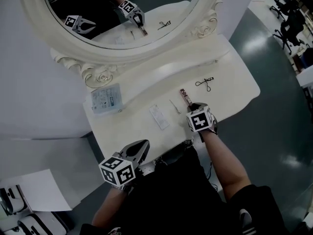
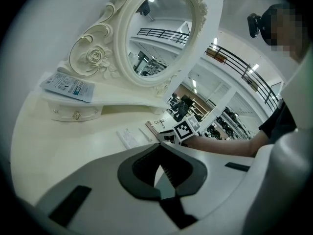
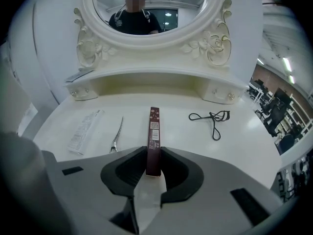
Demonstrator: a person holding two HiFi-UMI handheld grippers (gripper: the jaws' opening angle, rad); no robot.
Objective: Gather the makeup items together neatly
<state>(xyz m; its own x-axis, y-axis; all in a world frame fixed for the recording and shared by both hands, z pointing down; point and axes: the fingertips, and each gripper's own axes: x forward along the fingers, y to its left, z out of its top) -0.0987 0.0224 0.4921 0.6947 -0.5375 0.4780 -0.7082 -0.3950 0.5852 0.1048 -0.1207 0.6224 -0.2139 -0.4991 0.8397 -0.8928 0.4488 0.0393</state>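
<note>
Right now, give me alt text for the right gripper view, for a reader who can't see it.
The jaws of the right gripper grip one end of a slim dark red box that points toward an oval mirror. On the white vanity table lie a white packet, tweezers and a black eyelash curler.
</note>
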